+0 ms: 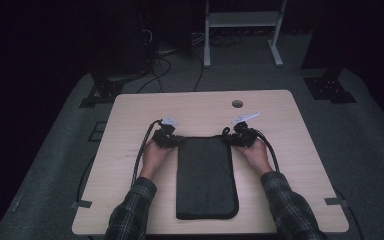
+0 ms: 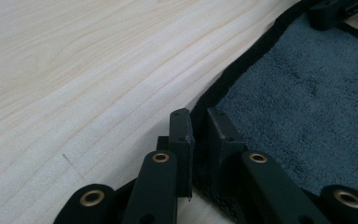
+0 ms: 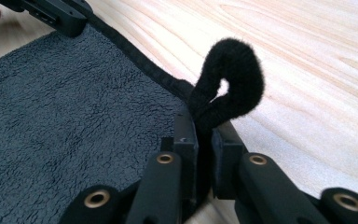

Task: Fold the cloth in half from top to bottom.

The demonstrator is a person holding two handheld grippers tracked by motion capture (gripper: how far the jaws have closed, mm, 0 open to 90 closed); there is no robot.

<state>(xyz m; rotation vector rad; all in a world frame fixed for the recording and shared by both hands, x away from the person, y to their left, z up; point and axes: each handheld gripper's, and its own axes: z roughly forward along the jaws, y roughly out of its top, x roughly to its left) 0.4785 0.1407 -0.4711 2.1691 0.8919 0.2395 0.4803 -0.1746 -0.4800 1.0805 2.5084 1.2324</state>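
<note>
We had one dark towel (image 1: 207, 177) on one table (image 1: 130, 115); our left gripper (image 2: 198, 122) and right gripper (image 3: 204, 130) each clamped a far corner.

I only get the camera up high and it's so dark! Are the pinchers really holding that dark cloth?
Observer: Yes. The left gripper has its jaws shut on the black hem at a far corner of the grey towel.
Operator: And the other pincher?
Observer: The right gripper is shut on the other far corner, right beside a fuzzy black hanging loop.
Operator: Is the cloth smooth?
Observer: No, up close it is fluffy terry, lying flat on the pale wooden table.
</note>
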